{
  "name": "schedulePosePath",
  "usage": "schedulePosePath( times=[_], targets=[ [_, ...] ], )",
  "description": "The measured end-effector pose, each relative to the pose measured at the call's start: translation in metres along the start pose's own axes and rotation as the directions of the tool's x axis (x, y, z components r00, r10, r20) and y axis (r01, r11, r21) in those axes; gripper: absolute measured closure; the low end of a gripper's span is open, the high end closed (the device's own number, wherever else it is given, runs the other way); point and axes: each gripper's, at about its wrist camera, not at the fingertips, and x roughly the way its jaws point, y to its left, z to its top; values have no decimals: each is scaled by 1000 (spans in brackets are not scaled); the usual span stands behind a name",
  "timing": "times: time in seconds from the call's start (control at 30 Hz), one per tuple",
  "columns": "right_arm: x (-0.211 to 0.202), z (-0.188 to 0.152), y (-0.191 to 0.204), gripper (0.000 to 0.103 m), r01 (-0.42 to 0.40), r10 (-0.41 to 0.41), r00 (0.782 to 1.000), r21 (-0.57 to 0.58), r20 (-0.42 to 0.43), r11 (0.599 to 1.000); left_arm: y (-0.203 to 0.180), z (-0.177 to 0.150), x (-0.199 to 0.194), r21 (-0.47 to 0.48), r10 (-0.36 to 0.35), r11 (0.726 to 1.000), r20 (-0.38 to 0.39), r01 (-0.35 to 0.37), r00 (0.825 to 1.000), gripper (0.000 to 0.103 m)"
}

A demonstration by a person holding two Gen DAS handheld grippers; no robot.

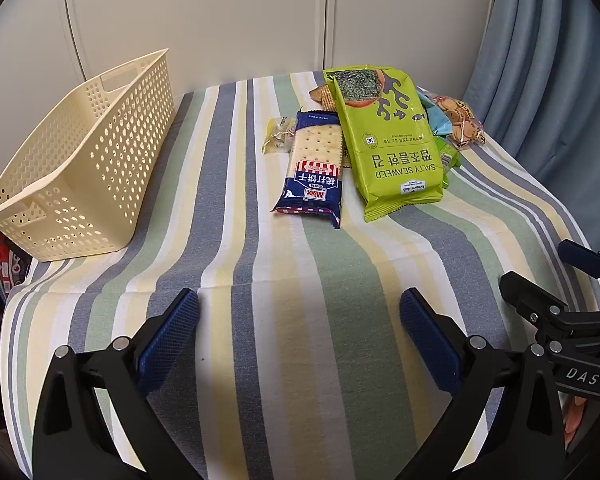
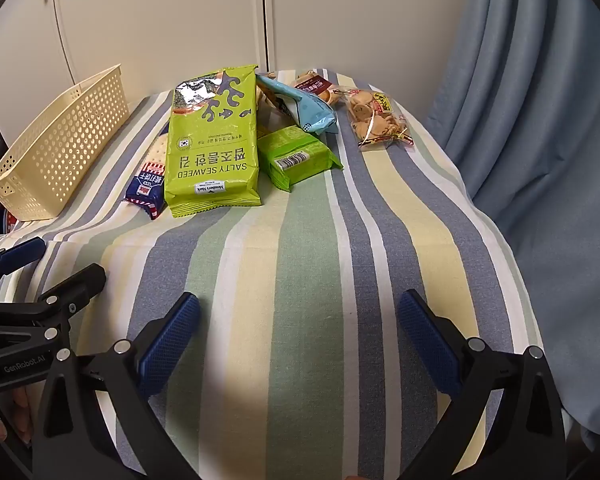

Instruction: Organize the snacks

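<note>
Hovering over the striped tablecloth (image 1: 300,320), both tools (image 1: 299,334) (image 2: 299,334) gape wide, empty.

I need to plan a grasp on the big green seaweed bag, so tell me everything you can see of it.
The seaweed bag is a large, flat, lime-green pouch of glossy film, printed "SALTY SEAWEED" with Korean text, dark seaweed shapes and a picture of seaweed sheets. It looks sealed, with crimped ends. It lies face up on the striped cloth, its far end propped on the snack pile. One edge overlaps the blue cracker pack; a smaller green pack lies at the other side. Neither tool touches it.
</note>
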Motion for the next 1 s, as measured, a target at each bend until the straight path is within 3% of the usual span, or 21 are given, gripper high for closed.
schedulePosePath(
  times=[1.0],
  targets=[
    [0,0,1,5,2,-2,1000,0,1,1000,0,0,0,0,0,1000,1,0,1000,2]
  ],
)
